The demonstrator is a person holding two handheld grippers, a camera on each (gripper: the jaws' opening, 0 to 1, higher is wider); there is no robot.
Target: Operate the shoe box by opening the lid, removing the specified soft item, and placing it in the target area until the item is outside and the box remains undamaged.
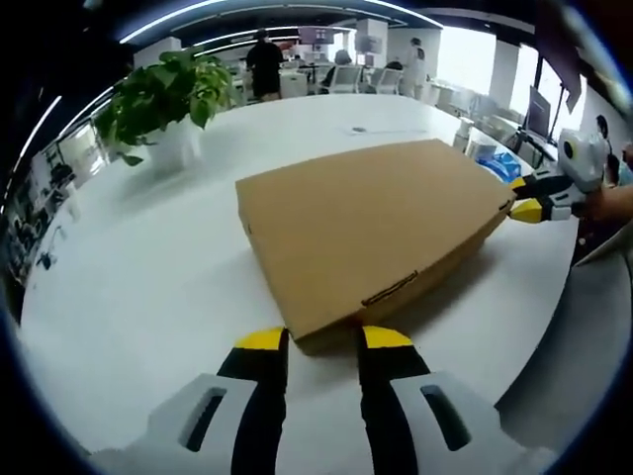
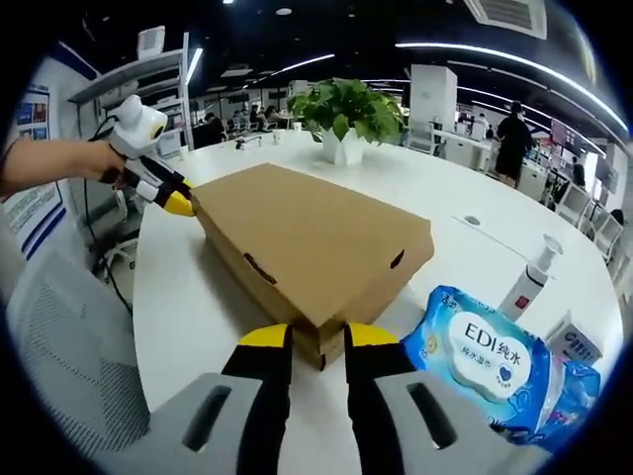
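Observation:
A flat brown cardboard shoe box [image 1: 371, 233] lies closed on the white table [image 1: 148, 287]. In the left gripper view my left gripper [image 1: 323, 338] has its yellow-tipped jaws close together around the box's near corner. At the far right corner of the box the right gripper [image 1: 524, 197], held by a hand, pinches the edge. In the right gripper view my right gripper [image 2: 317, 336] has its jaws narrow around the near corner of the box [image 2: 307, 242]. The left gripper [image 2: 176, 202] touches the opposite corner. What is inside the box is hidden.
A potted plant [image 1: 163, 99] in a white pot stands beyond the box. A blue wet-wipes pack [image 2: 480, 356], a pump bottle [image 2: 529, 277] and a small carton [image 2: 577, 341] lie to the right. A mesh chair [image 2: 69, 346] stands at the table's edge. People stand far back.

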